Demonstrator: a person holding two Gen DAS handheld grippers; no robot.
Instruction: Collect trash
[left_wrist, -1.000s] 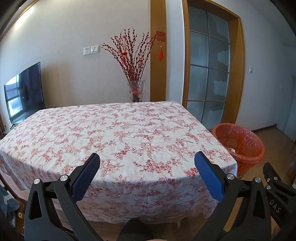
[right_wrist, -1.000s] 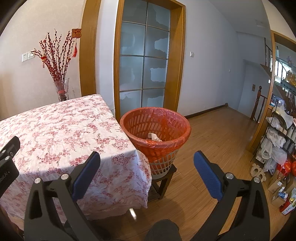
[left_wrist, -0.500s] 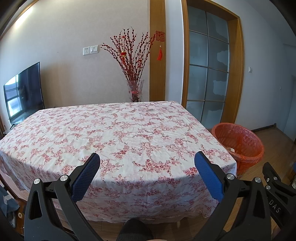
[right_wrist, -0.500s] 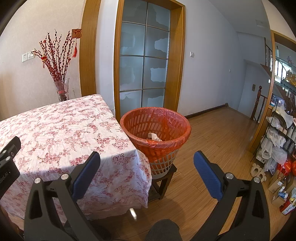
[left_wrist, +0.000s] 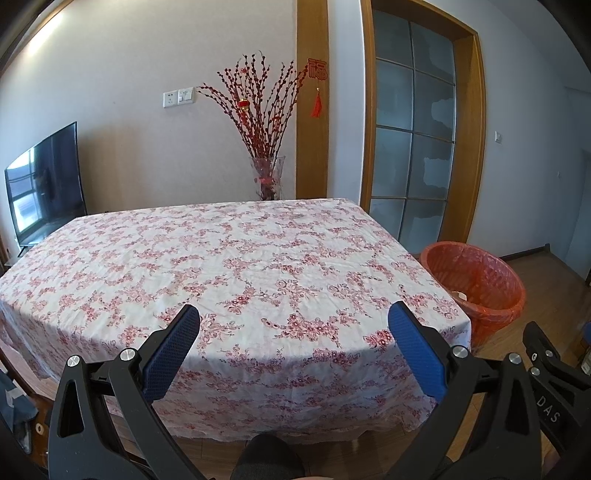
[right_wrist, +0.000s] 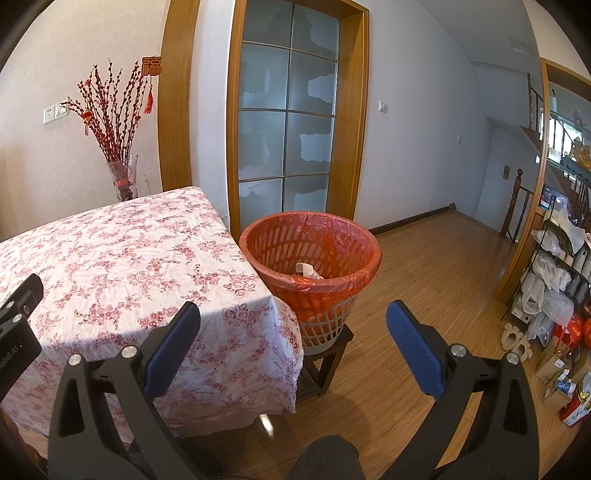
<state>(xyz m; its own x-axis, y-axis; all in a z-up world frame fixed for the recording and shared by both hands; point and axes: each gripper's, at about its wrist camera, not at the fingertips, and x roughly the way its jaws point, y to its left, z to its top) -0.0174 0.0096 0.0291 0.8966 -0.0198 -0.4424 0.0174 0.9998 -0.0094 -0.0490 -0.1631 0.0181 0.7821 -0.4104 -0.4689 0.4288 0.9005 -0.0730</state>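
Both my tools empty, jaws spread wide: left tool, right tool. No trash visible on counter. Crumpled paper already in red-lined wastebasket, ahead of right tool, beside counter's right corner. Right hand nearer.

Left gripper and right gripper both spread wide, holding nothing.

The left view seems barely nudged leftward.
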